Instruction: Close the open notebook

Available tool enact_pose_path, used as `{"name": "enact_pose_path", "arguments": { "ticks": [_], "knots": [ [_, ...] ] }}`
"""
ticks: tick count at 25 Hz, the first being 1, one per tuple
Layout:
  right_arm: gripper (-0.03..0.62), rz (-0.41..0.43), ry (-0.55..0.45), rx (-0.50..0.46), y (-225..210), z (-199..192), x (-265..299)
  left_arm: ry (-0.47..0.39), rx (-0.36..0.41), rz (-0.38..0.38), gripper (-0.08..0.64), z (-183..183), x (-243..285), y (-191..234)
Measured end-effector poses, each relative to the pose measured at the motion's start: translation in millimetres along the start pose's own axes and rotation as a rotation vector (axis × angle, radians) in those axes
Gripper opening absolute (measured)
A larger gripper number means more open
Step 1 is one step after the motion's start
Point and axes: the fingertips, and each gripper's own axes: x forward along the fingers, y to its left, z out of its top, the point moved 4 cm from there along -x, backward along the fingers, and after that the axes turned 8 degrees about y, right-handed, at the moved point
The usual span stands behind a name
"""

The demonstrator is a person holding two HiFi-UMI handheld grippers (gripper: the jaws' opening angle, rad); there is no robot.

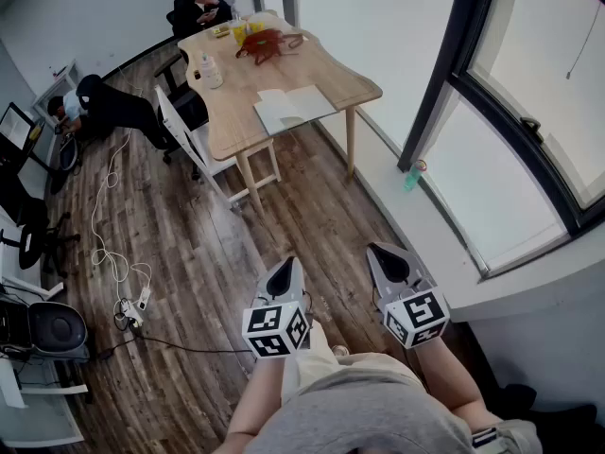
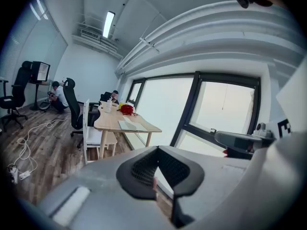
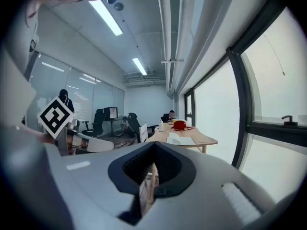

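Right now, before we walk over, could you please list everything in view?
Light wooden table: one, tan, far beside the window.
Open white paper notebook: one, white, table's near end.
Red bundle: one, red, table's far end.
White plastic bottle: one, white, table's left edge.
White chair: one, white, left of the table.
Small green bottle: one, green, windowsill.
People: two, dark clothes, table's far end and low at left.
White cable: one, white, floor at left.
Left gripper, right gripper: two, grey, jaws shut, empty.

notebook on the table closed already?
No, in the head view the notebook lies spread open, both pages showing, at the near end of the table.
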Motion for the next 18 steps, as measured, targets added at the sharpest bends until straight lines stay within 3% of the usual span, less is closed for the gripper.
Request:
{"name": "enact_pose_path", "arguments": {
  "ticks": [8,18],
  "knots": [
    [-0.003,0.045,-0.063,0.061,11.4,-2.2,-35.3,-0.009,0.071,0.038,0.005,-10.3,-38.5,-18.6],
    [-0.002,0.090,-0.044,0.067,9.9,-10.8,-39.3,-0.023,0.046,0.072,0.005,-17.2,-48.8,-25.9]
  ]
}}
